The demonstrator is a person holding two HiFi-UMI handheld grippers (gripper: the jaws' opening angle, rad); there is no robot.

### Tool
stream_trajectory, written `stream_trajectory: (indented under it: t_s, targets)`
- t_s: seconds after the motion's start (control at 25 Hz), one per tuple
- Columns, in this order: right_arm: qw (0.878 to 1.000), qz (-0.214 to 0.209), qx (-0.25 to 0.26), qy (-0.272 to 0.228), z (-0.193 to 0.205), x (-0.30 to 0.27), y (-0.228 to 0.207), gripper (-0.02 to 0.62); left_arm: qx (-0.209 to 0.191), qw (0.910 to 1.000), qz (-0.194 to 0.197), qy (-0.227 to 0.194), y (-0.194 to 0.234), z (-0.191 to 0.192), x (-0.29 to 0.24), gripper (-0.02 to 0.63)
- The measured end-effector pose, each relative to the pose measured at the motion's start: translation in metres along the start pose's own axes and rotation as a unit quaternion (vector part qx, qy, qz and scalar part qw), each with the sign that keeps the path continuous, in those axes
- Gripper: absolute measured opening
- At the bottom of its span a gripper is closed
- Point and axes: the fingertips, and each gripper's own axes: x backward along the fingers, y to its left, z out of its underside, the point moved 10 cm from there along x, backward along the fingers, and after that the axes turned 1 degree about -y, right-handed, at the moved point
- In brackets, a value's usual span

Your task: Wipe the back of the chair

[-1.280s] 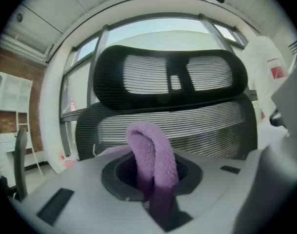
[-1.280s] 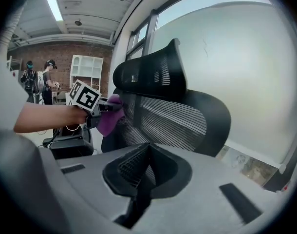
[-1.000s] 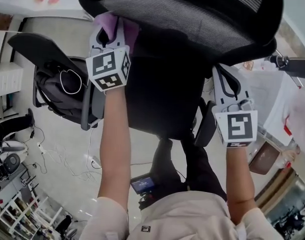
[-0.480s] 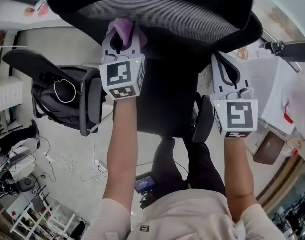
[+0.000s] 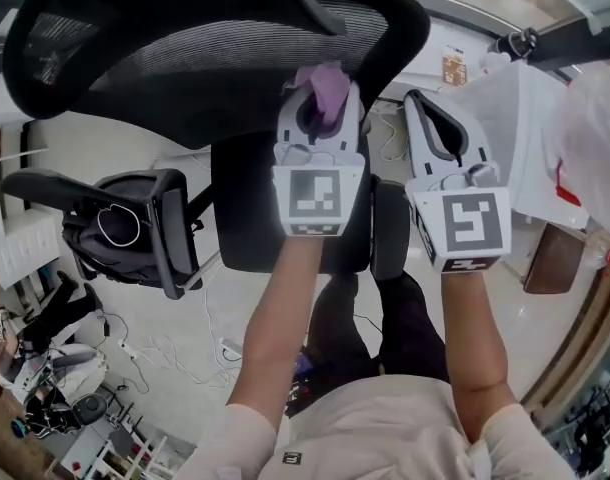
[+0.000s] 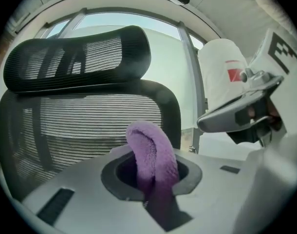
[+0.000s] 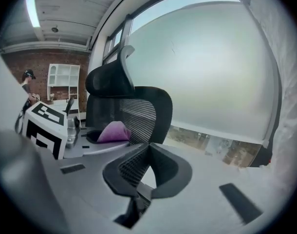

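chair back [image 5: 185,58] fills the upper left of the head view. left gripper [image 5: 320,103], upper centre, is clamped on a purple cloth [image 5: 328,86] at the rim's right end. right gripper [image 5: 425,118] is closed and empty. wiping seems under way; next, sweep the cloth leftward over the mesh with steady pressure.

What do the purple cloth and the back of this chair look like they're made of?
Purple cloth: soft, fuzzy pile, probably microfiber or terry; matte, it folds limply.
Chair back: black woven mesh, see-through with fine horizontal ribs, stretched in a smooth black frame, likely plastic.
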Motion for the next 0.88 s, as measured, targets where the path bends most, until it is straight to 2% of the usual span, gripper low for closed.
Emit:
stream_trajectory:
  t_s: [0.2, 0.36, 0.56, 0.76, 0.88]
  targets:
    - [1.000, -0.001, -0.001, 0.003, 0.001, 0.001, 0.000, -0.005, 0.000, 1.0000, 0.004, 0.004, 0.002, -0.001, 0.001, 0.081]
    - [1.000, -0.011, 0.008, 0.007, 0.000, -0.002, 0.013, -0.005, -0.006, 0.9998, -0.017, -0.005, 0.021, 0.003, 0.012, 0.081]
    - [0.999, -0.038, 0.025, 0.009, -0.006, -0.017, 0.051, -0.005, 0.002, 0.9952, -0.098, 0.003, 0.111, 0.014, 0.049, 0.081]
    - [0.996, -0.078, 0.049, 0.017, -0.011, -0.032, 0.099, -0.005, 0.022, 0.9809, -0.192, 0.024, 0.216, 0.022, 0.100, 0.081]
    - [0.994, -0.095, 0.057, 0.017, -0.015, -0.040, 0.126, -0.005, 0.035, 0.9730, -0.226, 0.029, 0.254, 0.028, 0.124, 0.080]
